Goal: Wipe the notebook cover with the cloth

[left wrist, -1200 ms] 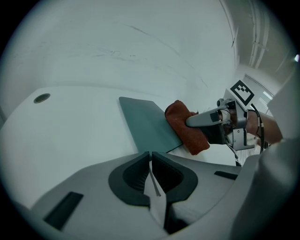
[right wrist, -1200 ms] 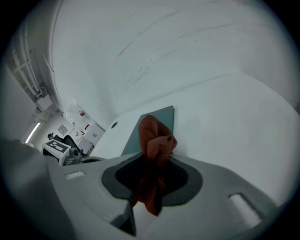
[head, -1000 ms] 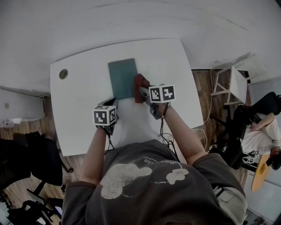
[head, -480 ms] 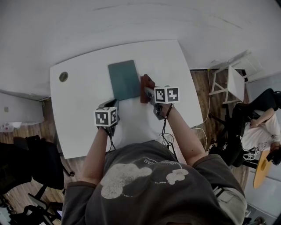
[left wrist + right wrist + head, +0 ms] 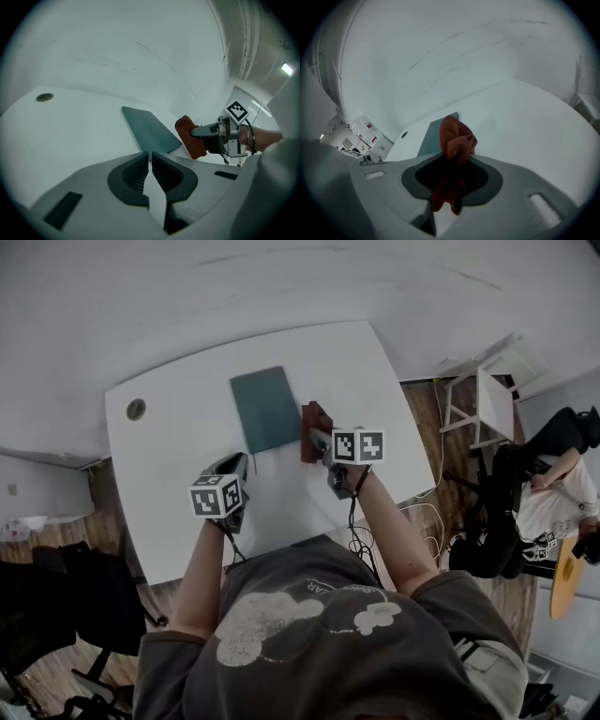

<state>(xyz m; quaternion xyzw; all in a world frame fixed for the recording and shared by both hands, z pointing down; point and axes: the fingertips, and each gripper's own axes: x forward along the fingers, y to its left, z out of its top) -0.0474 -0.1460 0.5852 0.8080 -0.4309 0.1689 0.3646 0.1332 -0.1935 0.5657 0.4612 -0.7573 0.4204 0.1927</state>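
A dark teal notebook (image 5: 265,409) lies flat on the white table (image 5: 178,456), seen too in the left gripper view as the notebook (image 5: 150,129) and in the right gripper view as the notebook (image 5: 430,136). My right gripper (image 5: 313,435) is shut on a red-brown cloth (image 5: 313,427), just off the notebook's right edge. The bunched cloth (image 5: 456,143) sticks out between the jaws; the cloth (image 5: 191,137) also shows from the left. My left gripper (image 5: 236,465) is shut and holds nothing, near the notebook's front-left corner.
A round cable hole (image 5: 136,410) sits in the table's far-left corner. A white side table (image 5: 487,409) stands on the wooden floor to the right. A seated person (image 5: 548,512) is at the far right. Cables (image 5: 361,540) hang by the table's front edge.
The right gripper with the cloth has shifted slightly right, off the notebook's edge. The left gripper has drifted a little left and toward me.
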